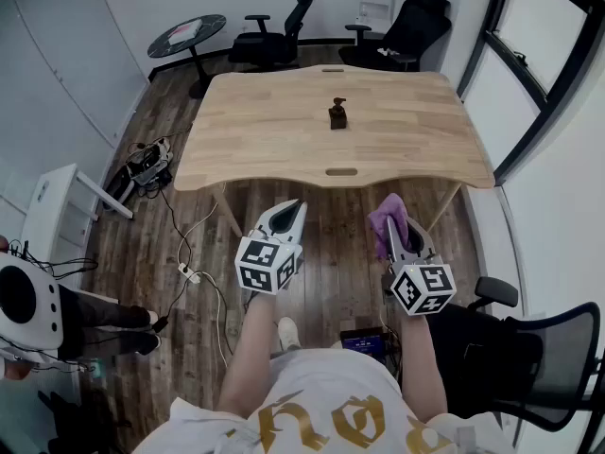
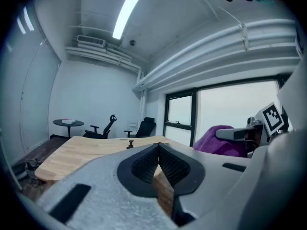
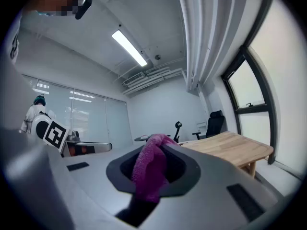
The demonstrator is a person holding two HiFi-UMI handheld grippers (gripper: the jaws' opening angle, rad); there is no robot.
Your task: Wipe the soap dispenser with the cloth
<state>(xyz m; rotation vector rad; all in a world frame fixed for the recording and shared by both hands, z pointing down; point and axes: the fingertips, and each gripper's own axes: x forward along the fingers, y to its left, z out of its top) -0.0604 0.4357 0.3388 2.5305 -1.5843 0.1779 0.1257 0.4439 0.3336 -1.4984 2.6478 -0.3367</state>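
A small dark soap dispenser [image 1: 337, 113] stands upright near the middle of the wooden table [image 1: 265, 130]; the left gripper view shows the soap dispenser [image 2: 130, 144] as a tiny shape far off. My left gripper [image 1: 286, 218] is held short of the table's near edge, shut with nothing between its ribbed pads [image 2: 144, 165]. My right gripper [image 1: 395, 231] hangs beside it, shut on a purple cloth [image 1: 388, 218]. The cloth [image 3: 151, 169] bulges out between the jaws in the right gripper view, and the cloth [image 2: 223, 139] also shows in the left gripper view.
Black office chairs [image 1: 274, 36] stand beyond the table, with a round side table [image 1: 186, 34] at the far left. Cables and a power strip [image 1: 189, 272] lie on the wooden floor. A black chair [image 1: 539, 357] is at my right, and white equipment [image 1: 28, 301] at my left.
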